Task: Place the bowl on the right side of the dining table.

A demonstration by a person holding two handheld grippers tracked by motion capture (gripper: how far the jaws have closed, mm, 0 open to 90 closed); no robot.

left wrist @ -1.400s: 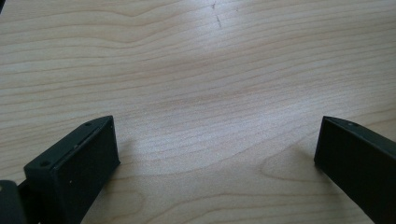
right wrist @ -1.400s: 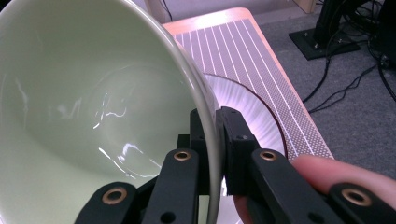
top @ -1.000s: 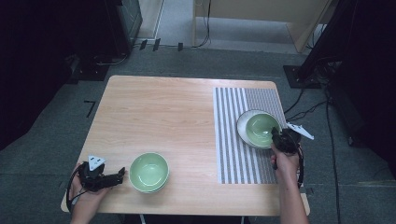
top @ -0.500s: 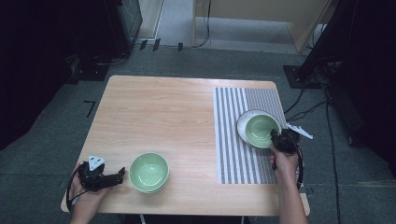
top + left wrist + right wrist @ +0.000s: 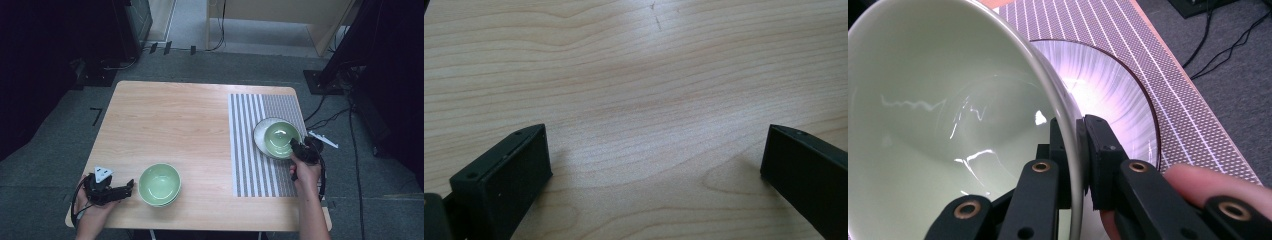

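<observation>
- Green bowl (image 5: 280,137) sits on glass plate (image 5: 261,141) on striped mat (image 5: 250,165), table's right side; right gripper (image 5: 1079,150) pinches its near rim wall, one jaw inside, one outside
- Risk, prob.: thin-rim pinch could slip or tilt bowl on lift; could drag plate too
- Left gripper (image 5: 654,165) jaws spread, nothing btwn, over bare wood table (image 5: 634,75)
- Bowl looks empty; 2nd green bowl (image 5: 159,183) near left gripper also empty
</observation>
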